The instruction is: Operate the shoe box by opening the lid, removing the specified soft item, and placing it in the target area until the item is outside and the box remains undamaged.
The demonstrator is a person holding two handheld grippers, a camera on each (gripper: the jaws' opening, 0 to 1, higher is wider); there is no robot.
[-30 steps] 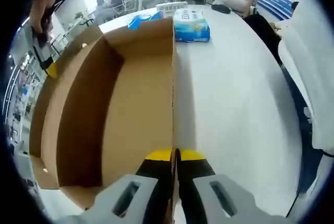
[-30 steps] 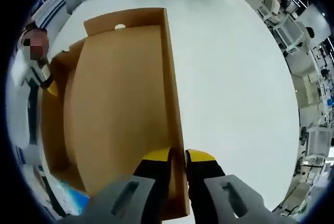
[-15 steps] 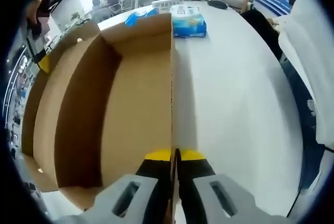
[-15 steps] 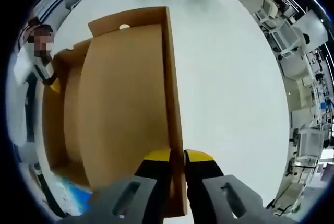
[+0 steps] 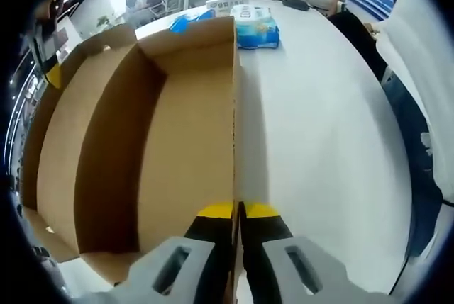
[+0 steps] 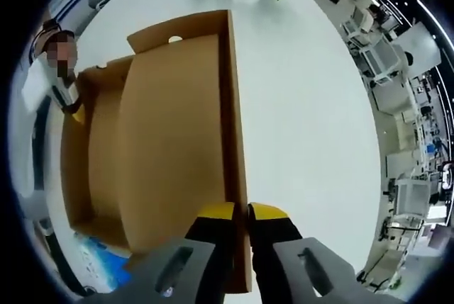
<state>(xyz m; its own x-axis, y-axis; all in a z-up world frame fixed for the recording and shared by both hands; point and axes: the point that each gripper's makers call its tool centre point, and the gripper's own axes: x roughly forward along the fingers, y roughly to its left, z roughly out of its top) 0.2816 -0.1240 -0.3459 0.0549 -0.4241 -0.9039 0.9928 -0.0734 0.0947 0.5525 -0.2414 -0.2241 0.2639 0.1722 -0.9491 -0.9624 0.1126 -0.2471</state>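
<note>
Two yellow-tipped grippers are pinching the thin rim of a long brown cardboard shoe-box lid (image 5: 177,127): the left gripper (image 5: 235,212) and the right gripper (image 6: 240,213) are each closing their jaws on an edge. Smooth, matte and tray-shaped, the lid is running lengthwise away from both cameras over the white table (image 5: 319,141), near a blue tissue pack (image 5: 257,26).
</note>
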